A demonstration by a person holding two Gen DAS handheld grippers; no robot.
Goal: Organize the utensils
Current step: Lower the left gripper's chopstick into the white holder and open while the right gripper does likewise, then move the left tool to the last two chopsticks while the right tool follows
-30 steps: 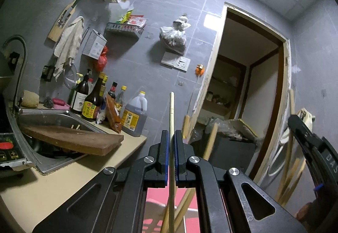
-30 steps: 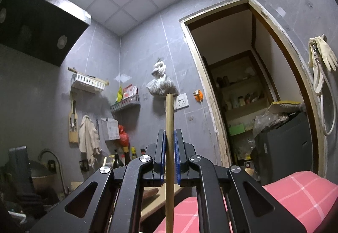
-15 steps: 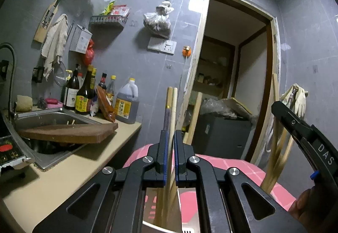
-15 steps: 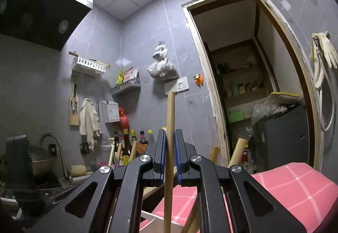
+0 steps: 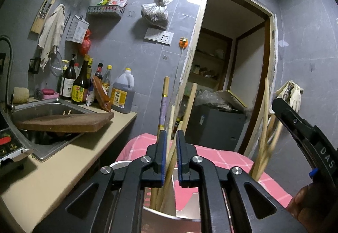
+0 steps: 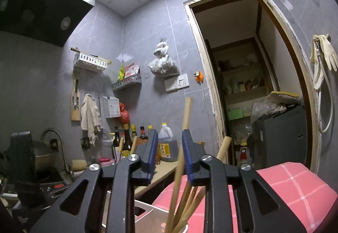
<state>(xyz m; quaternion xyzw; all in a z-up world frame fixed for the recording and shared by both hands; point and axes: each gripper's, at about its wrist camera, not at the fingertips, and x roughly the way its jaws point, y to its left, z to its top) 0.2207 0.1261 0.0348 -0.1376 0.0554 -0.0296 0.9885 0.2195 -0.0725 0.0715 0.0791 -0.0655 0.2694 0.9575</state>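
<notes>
both released — the left hand-held gripper (image 5: 170, 157) and right hand-held gripper (image 6: 170, 158) straddle pale wooden chopsticks (image 6: 183, 144); lift straight up, clear of the sticks.

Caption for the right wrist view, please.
Right gripper open around a wooden stick standing with others in a white holder.

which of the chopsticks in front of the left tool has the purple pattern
The tallest chopstick, standing leftmost above the left tool; the others are plain pale wood.

Both grippers, left gripper (image 5: 170, 154) and right gripper (image 6: 170, 154), are black with blue-edged fingers and silver screws; white lettering apparently reads "DAS".
</notes>
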